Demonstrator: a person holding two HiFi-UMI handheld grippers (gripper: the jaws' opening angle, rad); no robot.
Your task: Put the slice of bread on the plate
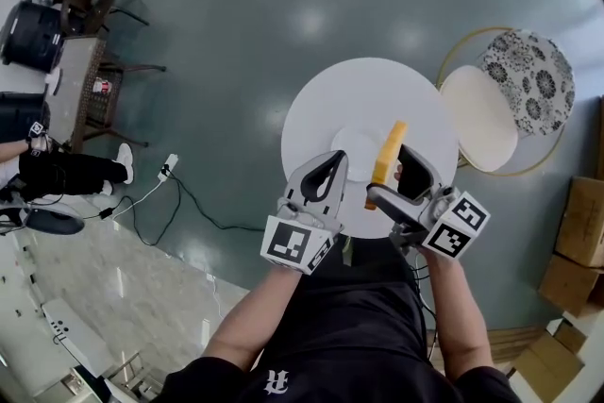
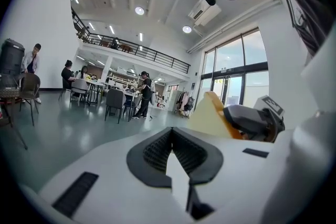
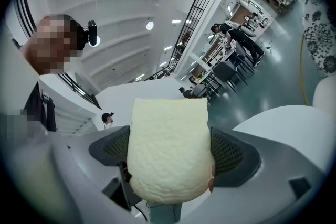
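Firmly between the right tongs (image 3: 169, 157), slice of bread (image 3: 168, 139), apparently over plate (image 1: 351, 139).

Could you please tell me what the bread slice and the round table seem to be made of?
The slice of bread looks like soft, matte, finely pored cream crumb with an orange-brown crust; possibly a foam replica. The table looks hard, smooth and white, perhaps laminate or painted; no grain shows.

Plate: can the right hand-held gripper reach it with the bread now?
Probably yes: the right hand-held gripper, shut on the bread, is just over the plate, with nothing between.
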